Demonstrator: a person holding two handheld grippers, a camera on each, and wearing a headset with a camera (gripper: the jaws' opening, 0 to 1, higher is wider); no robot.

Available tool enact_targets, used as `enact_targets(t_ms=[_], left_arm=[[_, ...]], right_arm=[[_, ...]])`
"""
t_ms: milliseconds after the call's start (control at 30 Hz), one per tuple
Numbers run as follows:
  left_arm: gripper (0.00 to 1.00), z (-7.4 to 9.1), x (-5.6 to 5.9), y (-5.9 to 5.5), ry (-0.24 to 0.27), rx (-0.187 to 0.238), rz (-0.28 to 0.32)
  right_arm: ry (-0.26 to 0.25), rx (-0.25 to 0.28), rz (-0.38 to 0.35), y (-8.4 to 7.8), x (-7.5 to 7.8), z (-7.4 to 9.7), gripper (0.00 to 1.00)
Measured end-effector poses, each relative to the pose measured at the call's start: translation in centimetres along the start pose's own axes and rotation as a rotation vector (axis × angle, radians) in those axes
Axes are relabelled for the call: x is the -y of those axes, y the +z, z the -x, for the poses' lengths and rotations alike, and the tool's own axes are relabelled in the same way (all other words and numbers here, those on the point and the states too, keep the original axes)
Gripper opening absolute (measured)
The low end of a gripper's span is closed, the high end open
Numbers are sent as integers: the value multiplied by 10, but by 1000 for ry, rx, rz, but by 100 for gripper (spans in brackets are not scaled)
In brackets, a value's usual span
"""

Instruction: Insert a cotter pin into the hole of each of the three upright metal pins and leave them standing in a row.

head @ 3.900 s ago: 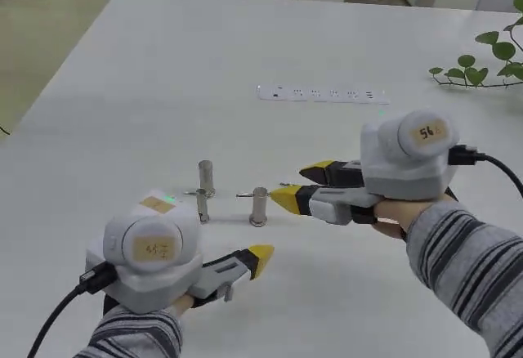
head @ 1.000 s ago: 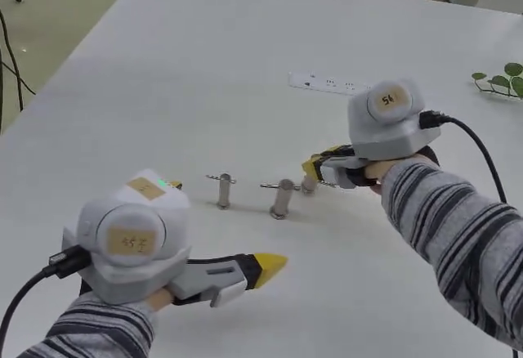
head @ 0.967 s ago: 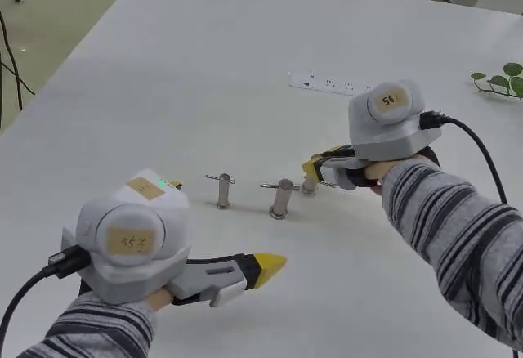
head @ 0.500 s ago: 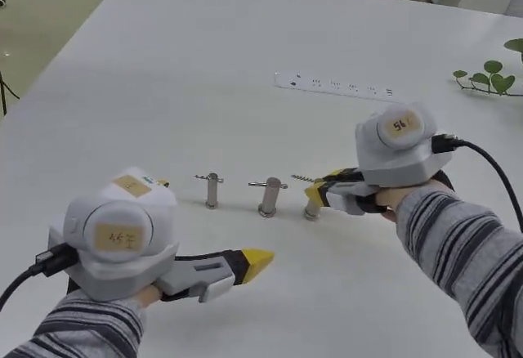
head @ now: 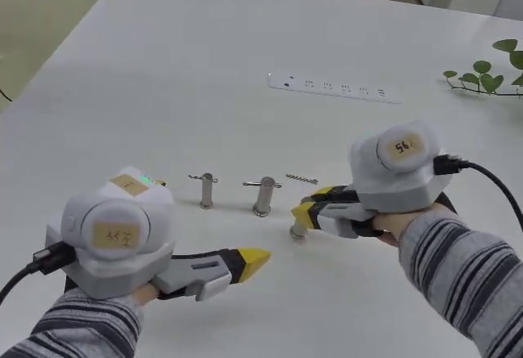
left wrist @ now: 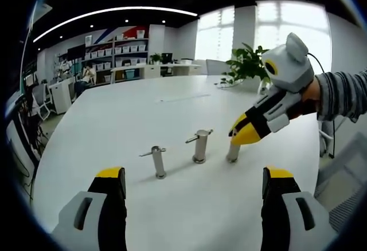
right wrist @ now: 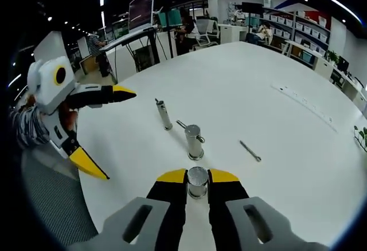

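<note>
We had loads of room on this one. The white table (head: pixel 163 64) was bare nearly all round the work. Its left edge ran off diagonally with floor (head: pixel 37 23) beyond, well away from everything. A power strip (head: pixel 335 88) lay well behind the work, and a plant (head: pixel 482 76) sat out by the far right edge.

Count: three metal pins (left wrist: pixel 199 146) and three cotter pins (head: pixel 255 184). The left pin (head: pixel 206 191) and the middle pin (head: pixel 263 199) stood upright side by side, well apart, each with a cotter pin poking through near its top. The third pin (right wrist: pixel 198 183) stood upright to their right, a touch nearer us than their line. The right gripper (head: pixel 309 204) had its jaws closed on that pin's top. The spare cotter pin (head: pixel 301 179) lay flat on the table just behind that gripper.

Our left gripper (left wrist: pixel 194 176) hung over the near side of the table, short of the row, jaws spread wide with nothing in them.
</note>
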State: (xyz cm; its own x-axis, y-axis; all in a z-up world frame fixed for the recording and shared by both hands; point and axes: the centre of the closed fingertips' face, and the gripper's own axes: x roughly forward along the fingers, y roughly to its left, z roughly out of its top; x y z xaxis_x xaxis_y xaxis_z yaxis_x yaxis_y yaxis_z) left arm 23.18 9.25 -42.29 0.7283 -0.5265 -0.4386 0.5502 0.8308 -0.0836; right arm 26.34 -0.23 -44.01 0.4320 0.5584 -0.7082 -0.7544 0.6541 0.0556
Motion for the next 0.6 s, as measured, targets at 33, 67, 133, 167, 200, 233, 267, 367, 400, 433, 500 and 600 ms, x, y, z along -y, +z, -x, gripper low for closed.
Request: enact_targets(t_ms=[33, 67, 133, 167, 200, 233, 267, 367, 400, 433, 500, 600], left_arm=[[99, 0, 0, 0, -1, 1, 0], [99, 0, 0, 0, -1, 0, -1], [99, 0, 1, 0, -2, 1, -1], [99, 0, 1, 1, -2, 1, 0], [99, 1, 0, 1, -1, 2, 0], [99, 1, 0, 1, 0, 2, 1], [99, 1, 0, 1, 0, 1, 3], [99, 1, -1, 1, 1, 2, 5], [99, 1, -1, 0, 1, 1, 6], [99, 1, -1, 0, 1, -1, 5], [99, 0, 0, -1, 0, -4, 2], [98, 0, 1, -2, -3, -9, 2]], right_arm=[[11, 6, 11, 1, -4, -1, 8], [18, 8, 20, 1, -7, -2, 8], [29, 8, 29, 0, -13, -5, 8], [32, 7, 32, 0, -15, -6, 8], [37, 5, 37, -1, -18, -7, 8], [40, 4, 38, -1, -20, -7, 8], [43, 2, 44, -2, -23, -8, 8], [37, 4, 42, -2, -25, -9, 8], [31, 6, 32, -2, -25, -10, 8], [28, 7, 29, -3, -26, -10, 8], [23, 9, 30, -4, -27, -11, 8], [19, 0, 31, -9, -31, -13, 8]])
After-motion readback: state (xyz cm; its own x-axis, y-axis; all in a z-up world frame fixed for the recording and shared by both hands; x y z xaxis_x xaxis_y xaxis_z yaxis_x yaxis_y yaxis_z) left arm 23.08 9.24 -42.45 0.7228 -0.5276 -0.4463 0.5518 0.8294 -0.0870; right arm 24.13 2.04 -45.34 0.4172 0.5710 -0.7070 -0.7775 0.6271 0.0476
